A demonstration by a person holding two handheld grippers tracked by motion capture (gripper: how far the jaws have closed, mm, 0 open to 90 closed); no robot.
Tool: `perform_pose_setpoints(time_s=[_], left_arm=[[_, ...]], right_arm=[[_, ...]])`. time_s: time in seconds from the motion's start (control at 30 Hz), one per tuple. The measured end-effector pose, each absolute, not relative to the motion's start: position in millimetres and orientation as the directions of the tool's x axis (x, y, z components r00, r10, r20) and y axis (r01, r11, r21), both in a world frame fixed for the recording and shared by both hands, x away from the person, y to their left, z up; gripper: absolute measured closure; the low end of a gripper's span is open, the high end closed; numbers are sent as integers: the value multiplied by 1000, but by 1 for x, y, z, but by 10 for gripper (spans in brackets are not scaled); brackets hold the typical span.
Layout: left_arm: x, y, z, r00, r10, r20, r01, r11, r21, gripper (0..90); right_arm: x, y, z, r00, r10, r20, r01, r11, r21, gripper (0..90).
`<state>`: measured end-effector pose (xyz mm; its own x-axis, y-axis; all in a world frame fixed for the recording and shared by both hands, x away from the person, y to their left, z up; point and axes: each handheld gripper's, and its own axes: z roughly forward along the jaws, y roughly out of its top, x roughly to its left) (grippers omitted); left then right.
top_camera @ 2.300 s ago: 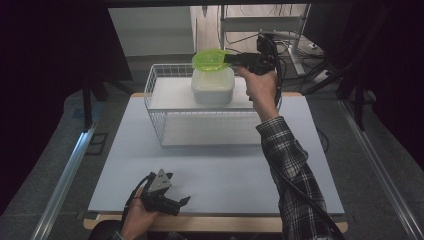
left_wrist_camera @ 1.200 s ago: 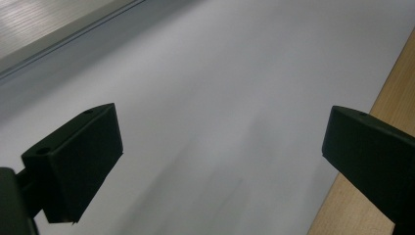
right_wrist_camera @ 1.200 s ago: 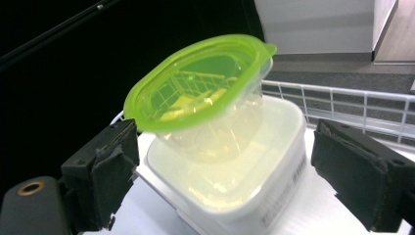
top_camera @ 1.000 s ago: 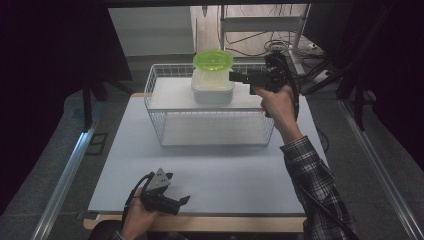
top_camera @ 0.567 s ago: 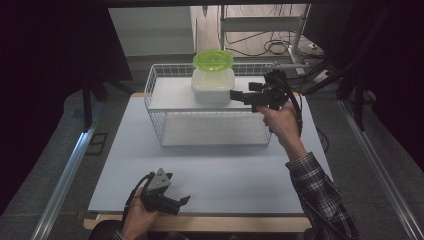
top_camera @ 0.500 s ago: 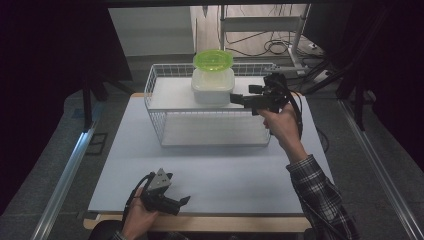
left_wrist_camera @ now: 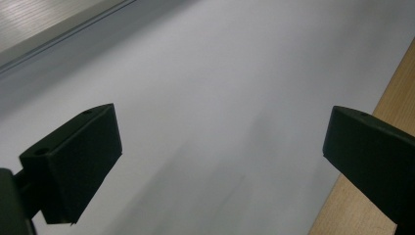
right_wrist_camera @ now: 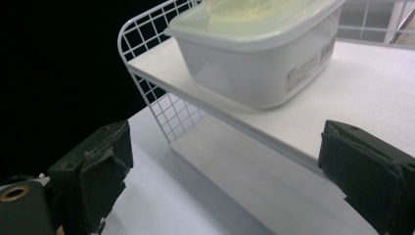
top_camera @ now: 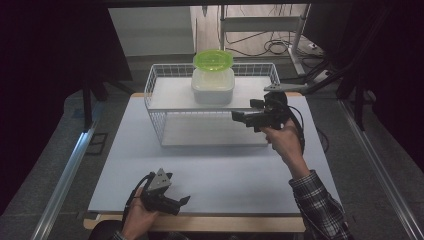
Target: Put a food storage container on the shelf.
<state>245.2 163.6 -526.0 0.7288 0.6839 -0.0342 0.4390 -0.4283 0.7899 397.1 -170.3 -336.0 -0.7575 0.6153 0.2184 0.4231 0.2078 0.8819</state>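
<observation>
Lime-green translucent plastic bowl [top_camera: 213, 59] is sitting atop the white lidded plastic tub [top_camera: 213, 85] in the wire basket [top_camera: 159, 75]; light, slippery, best pinched at its rim. Right gripper [top_camera: 239, 116] and left gripper [top_camera: 183, 201] are gaping, holding nothing.

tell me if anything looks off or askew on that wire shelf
Nothing spilled or damaged. The green bowl sits upside down on the white lidded container on the wire rack, roughly centred and level. Both grippers are open and empty.

The basket [top_camera: 160, 90] is thin white wire mesh, the tub [right_wrist_camera: 264, 63] milky, smooth plastic with a paper label, the bowl [top_camera: 213, 59] glossy green plastic, and the desk [left_wrist_camera: 235, 88] matt grey with a wood edge.
</observation>
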Motion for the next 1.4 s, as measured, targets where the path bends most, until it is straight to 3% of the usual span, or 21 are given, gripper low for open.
perform_pose_setpoints(time_s=[0.37,0.7,1.4], left_arm=[[244,163,-526,728,685,-27,431,-428,794,8],[244,163,-526,730,683,-22,429,-433,793,7],[243,162,-525,736,677,-16,421,-439,794,7]], right_arm=[[382,-173,-357,-764,618,187,404,233,885,58],[367,-178,-376,-757,638,143,385,259,886,1],[342,-186,-409,-759,643,107,381,304,873,0]])
